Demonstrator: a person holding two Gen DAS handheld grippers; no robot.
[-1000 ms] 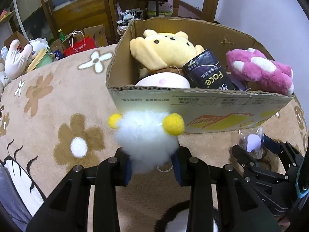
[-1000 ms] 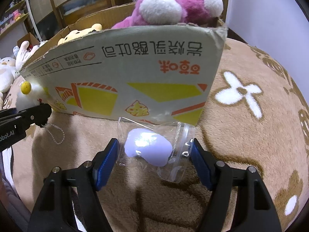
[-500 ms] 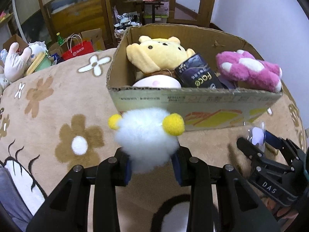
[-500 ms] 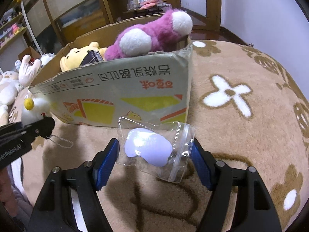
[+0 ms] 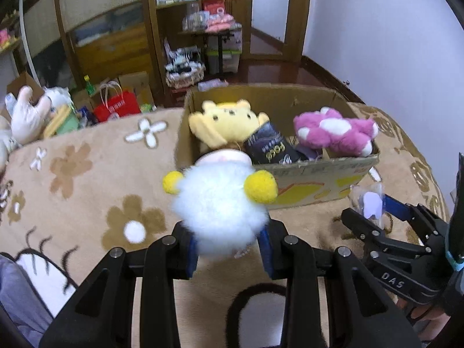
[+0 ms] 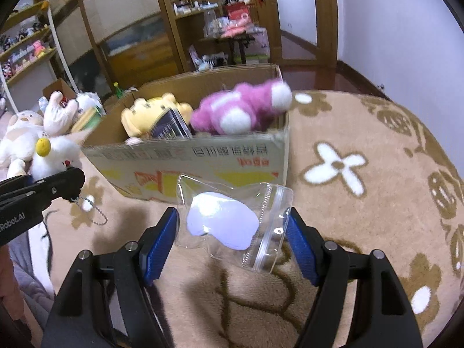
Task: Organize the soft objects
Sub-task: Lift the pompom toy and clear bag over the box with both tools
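Observation:
My left gripper [image 5: 229, 249] is shut on a white fluffy plush with yellow pompoms [image 5: 220, 203], held above the brown flowered blanket in front of the cardboard box [image 5: 319, 174]. My right gripper [image 6: 232, 237] is shut on a clear zip bag with a lilac soft piece inside [image 6: 229, 220], held in front of the box [image 6: 203, 162]. The box holds a yellow bear plush [image 5: 226, 121], a pink and white plush [image 5: 333, 130] and a dark packet [image 5: 269, 148]. The right gripper and its bag also show in the left wrist view [image 5: 371, 206].
White plush toys [image 6: 29, 127] lie at the blanket's left edge. A red bag [image 5: 119, 104], boxes and a shelf unit stand on the floor behind. A white wall [image 5: 391, 43] is to the right. A bead chain [image 6: 92, 208] hangs from the white plush.
Both grippers have risen and pulled back from the box with their loads, so more of the box's inside and the room beyond shows.

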